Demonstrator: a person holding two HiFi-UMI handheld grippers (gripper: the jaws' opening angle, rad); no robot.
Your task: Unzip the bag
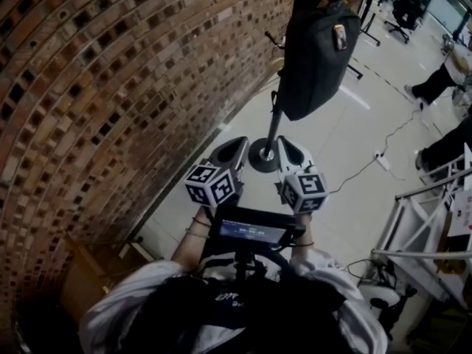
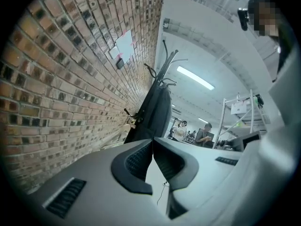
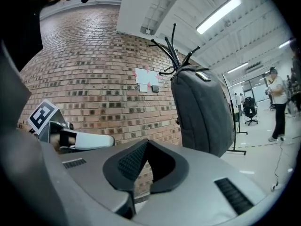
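A dark grey bag (image 1: 317,50) hangs on a coat stand, close to a curved brick wall. The left gripper view shows the bag (image 2: 157,112) edge-on ahead; the right gripper view shows the bag's (image 3: 202,109) broad side with a small tag near the top. I cannot make out its zip. My left gripper (image 1: 237,144) and right gripper (image 1: 286,144) are held side by side, short of the bag and level with the stand's pole. Each has its jaws shut with nothing between them (image 2: 153,140) (image 3: 147,142). My left gripper (image 3: 80,139) also shows in the right gripper view.
The stand's round base (image 1: 264,155) sits on the pale floor just beyond the gripper tips. The brick wall (image 1: 110,87) runs along the left. A cable with a power strip (image 1: 382,159), a metal rack (image 1: 420,227) and people's legs (image 1: 435,83) are to the right.
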